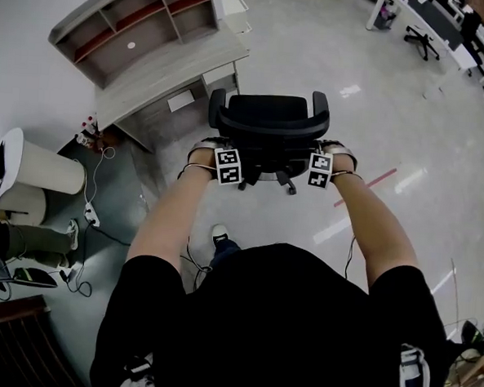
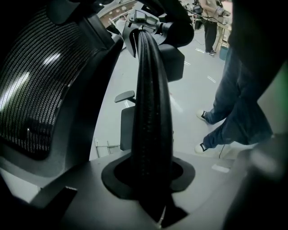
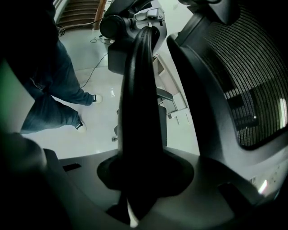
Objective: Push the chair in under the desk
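A black office chair [image 1: 267,121] with a mesh back [image 2: 31,90] stands on the pale floor, just right of the grey desk [image 1: 163,77] with its shelf unit. My left gripper [image 1: 227,165] is at the chair's left side. Its jaws are still tightening on the black left armrest [image 2: 150,112], which fills the gap between them. On the other side my right gripper [image 1: 319,169] is shut on the right armrest [image 3: 139,112], with the mesh back [image 3: 252,90] beside it. Both grippers' pads are hidden behind the armrests.
A white bin [image 1: 43,168] stands left of the desk, with cables and a power strip [image 1: 89,216] on the floor nearby. A red tape line [image 1: 373,184] marks the floor on the right. The person's legs [image 2: 234,112] are close behind the chair. Another chair [image 1: 421,40] stands far back.
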Demonstrator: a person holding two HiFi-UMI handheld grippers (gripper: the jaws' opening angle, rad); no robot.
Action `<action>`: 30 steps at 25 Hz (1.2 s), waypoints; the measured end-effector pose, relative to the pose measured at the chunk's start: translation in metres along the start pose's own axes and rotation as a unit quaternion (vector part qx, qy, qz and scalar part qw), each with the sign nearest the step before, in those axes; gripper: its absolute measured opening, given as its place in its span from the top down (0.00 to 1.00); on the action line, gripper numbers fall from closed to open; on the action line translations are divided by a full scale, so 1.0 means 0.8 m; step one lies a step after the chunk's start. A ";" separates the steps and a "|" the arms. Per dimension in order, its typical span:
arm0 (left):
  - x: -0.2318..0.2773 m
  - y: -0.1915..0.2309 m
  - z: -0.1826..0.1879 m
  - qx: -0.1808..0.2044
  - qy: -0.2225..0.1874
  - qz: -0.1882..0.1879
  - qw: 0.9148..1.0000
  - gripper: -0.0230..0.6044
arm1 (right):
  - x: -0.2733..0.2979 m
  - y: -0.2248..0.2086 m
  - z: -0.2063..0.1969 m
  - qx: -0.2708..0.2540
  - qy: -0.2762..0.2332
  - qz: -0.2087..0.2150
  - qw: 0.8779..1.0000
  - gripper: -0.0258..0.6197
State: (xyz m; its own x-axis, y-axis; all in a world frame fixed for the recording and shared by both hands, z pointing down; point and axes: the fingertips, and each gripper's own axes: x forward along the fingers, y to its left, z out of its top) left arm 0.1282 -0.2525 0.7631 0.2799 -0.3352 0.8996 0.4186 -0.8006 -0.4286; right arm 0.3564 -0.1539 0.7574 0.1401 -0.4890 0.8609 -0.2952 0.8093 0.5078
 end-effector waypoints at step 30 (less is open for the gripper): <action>-0.087 -0.128 -0.276 -0.161 0.075 0.016 0.984 0.81 | 0.014 -0.006 0.313 -0.153 -0.090 0.011 0.984 0.80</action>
State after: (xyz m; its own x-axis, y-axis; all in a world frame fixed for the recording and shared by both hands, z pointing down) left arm -0.1248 -0.2566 0.7626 0.1479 -0.4121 0.8991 0.1102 -0.8965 -0.4290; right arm 0.1224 -0.2444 0.7566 -0.0418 -0.4978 0.8663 0.0052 0.8669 0.4984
